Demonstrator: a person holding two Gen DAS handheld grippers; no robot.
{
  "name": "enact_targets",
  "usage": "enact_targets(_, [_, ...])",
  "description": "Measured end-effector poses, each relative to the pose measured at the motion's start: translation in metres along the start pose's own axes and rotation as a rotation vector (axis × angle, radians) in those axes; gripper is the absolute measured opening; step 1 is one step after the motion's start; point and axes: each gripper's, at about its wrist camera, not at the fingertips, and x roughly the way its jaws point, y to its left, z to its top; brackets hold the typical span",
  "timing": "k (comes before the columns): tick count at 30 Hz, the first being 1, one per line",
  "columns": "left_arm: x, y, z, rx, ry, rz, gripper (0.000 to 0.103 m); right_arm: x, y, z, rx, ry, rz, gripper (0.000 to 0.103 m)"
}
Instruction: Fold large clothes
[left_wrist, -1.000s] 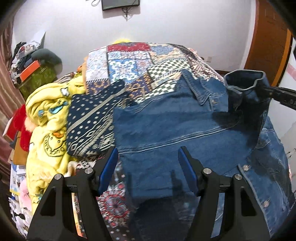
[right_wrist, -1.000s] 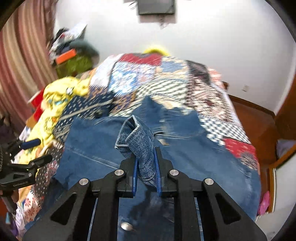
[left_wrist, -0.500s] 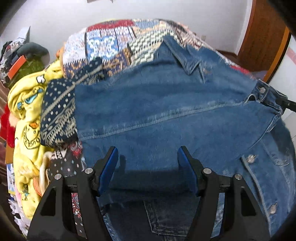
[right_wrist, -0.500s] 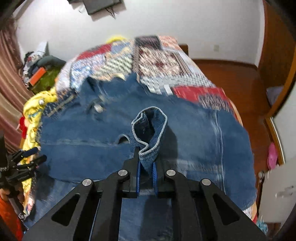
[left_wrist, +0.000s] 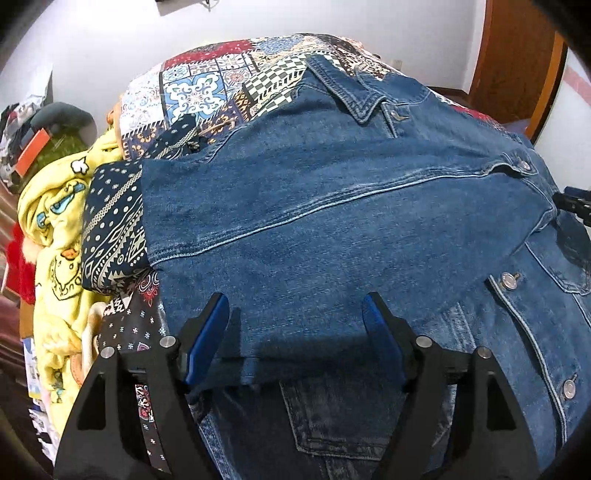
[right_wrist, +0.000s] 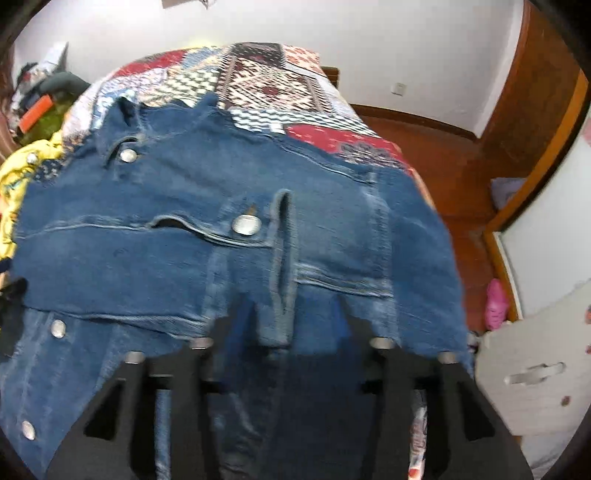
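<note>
A blue denim jacket (left_wrist: 332, 206) lies spread on a patchwork bed quilt (left_wrist: 207, 88), with one sleeve folded across its body. My left gripper (left_wrist: 295, 325) is open and empty, low over the jacket's near edge. My right gripper (right_wrist: 288, 325) is open too, its jaws wide apart just above the sleeve cuff (right_wrist: 282, 258), which lies flat on the jacket (right_wrist: 184, 240). The right gripper's tip also shows at the right edge of the left wrist view (left_wrist: 576, 206). Denim jeans (left_wrist: 332, 424) lie under the jacket's near edge.
A yellow cartoon blanket (left_wrist: 55, 229) and a dark patterned cloth (left_wrist: 110, 229) lie heaped on the bed's left side. Clutter (left_wrist: 33, 147) is stacked by the left wall. A wooden door (right_wrist: 535, 92) and a wooden floor (right_wrist: 454, 177) are on the right.
My right gripper carried the sleeve cuff across the jacket, lowered it and opened, letting it go. The sleeve now lies flat. My left gripper stayed open and moved closer over the jacket.
</note>
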Motion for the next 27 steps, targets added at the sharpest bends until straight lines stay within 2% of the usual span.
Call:
enact_targets(2, [-0.005,-0.004,0.004,0.003,-0.012,-0.004,0.074,-0.008,-0.01,-0.001,0.015,-0.004,0.008,0.063])
enact_targets(8, [-0.025,-0.021,0.031,-0.01,-0.087,-0.04,0.074,-0.035,-0.043,-0.006,0.089,-0.039,-0.001,0.067])
enact_targets(14, [-0.042,-0.043,0.06,-0.021,-0.159,-0.104,0.074,-0.057,-0.093,-0.021,0.235,-0.07,0.001,0.071])
enact_targets(17, [-0.039,-0.053,0.068,-0.025,-0.161,-0.122,0.074,-0.052,-0.116,-0.032,0.321,-0.046,0.011,0.071])
enact_targets(20, [-0.032,-0.062,0.068,-0.03,-0.146,-0.138,0.074,-0.034,-0.138,-0.047,0.415,0.022,0.037,0.071])
enact_targets(27, [-0.015,-0.074,0.058,-0.017,-0.087,-0.145,0.074,0.008,-0.163,-0.069,0.608,0.119,0.203,0.071])
